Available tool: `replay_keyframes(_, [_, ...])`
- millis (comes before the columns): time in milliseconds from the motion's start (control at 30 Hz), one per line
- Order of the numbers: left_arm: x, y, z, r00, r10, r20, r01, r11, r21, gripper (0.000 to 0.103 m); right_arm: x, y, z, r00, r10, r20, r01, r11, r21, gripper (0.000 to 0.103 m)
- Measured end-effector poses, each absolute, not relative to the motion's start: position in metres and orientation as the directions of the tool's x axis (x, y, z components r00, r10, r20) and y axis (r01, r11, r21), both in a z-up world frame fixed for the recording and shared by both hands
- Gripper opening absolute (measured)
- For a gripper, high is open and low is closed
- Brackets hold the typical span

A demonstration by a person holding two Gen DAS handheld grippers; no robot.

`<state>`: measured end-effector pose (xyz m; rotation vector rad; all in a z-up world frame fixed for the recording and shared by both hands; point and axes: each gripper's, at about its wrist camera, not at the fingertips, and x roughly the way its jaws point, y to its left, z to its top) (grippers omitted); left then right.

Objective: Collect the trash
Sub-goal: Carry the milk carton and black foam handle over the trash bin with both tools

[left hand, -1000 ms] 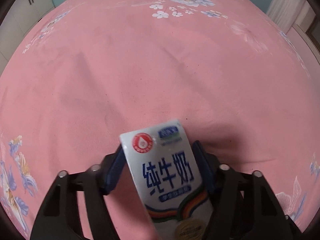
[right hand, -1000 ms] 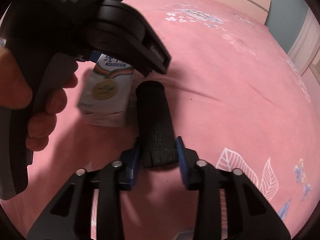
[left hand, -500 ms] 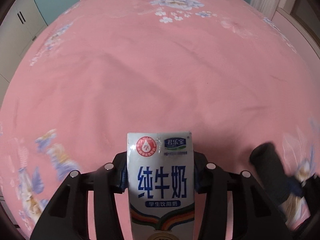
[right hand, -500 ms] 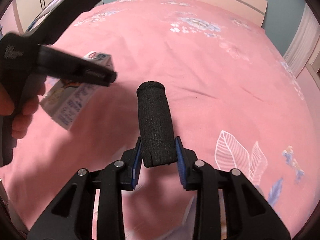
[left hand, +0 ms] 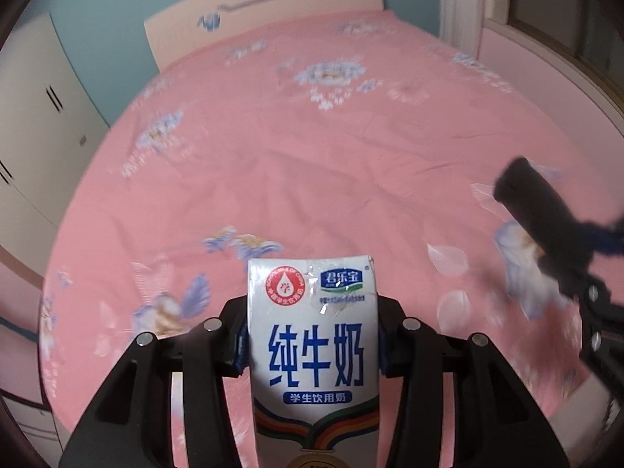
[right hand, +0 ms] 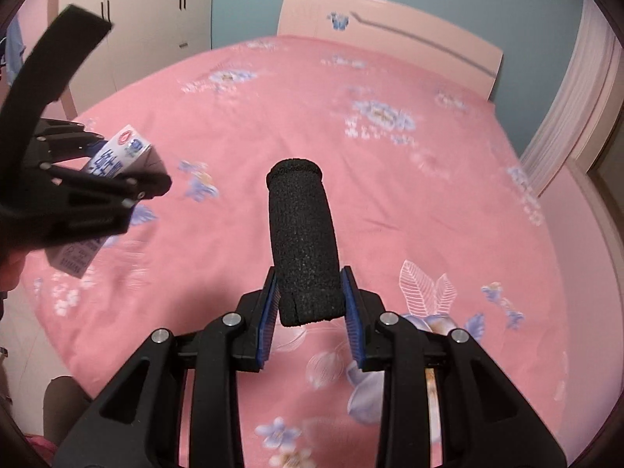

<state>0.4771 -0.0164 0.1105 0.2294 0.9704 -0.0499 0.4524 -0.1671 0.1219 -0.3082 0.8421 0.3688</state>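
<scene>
My left gripper is shut on a white milk carton with blue Chinese lettering and holds it upright in the air above the pink bed. The carton also shows at the left of the right wrist view, clamped in the left gripper. My right gripper is shut on a black foam tube that sticks forward between the blue pads. The tube shows at the right of the left wrist view.
The bed with a pink flowered sheet fills both views below the grippers. A pale headboard stands at the far end against a blue wall. White wardrobes stand to the left, a curtain to the right.
Both grippers have risen and pulled back from the bed with their objects. The headboard, wall and wardrobes have come into view. The left gripper has moved left, away from the right one.
</scene>
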Motion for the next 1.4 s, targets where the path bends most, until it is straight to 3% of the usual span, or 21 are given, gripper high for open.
replay_keyframes(333, [0.355,-0.011,0.181,0.682,0.056,-0.729,0.208,0.941,0.267,0.049,0.336,-0.150,0.199,0.694,0.220,-0.686,-0.447,0.878,-0.170,0.032])
replay_keyframes(733, [0.250,-0.005,0.183,0.711,0.070,-0.700,0.229,0.918,0.324,0.049,0.244,-0.149,0.221,0.721,0.258,-0.643,-0.475,0.860,-0.187,0.032])
replay_keyframes(1067, [0.204,0.007,0.142,0.667,0.066,-0.742,0.256,0.915,0.313,0.049,0.202,-0.150,0.193,0.687,0.271,-0.675,-0.499,0.851,-0.166,0.032])
replay_keyframes(1400, [0.184,0.007,0.061,0.560,0.052,-0.827,0.312,0.911,0.269,0.049,0.186,-0.146,0.123,0.594,0.274,-0.757,-0.525,0.844,-0.107,0.032])
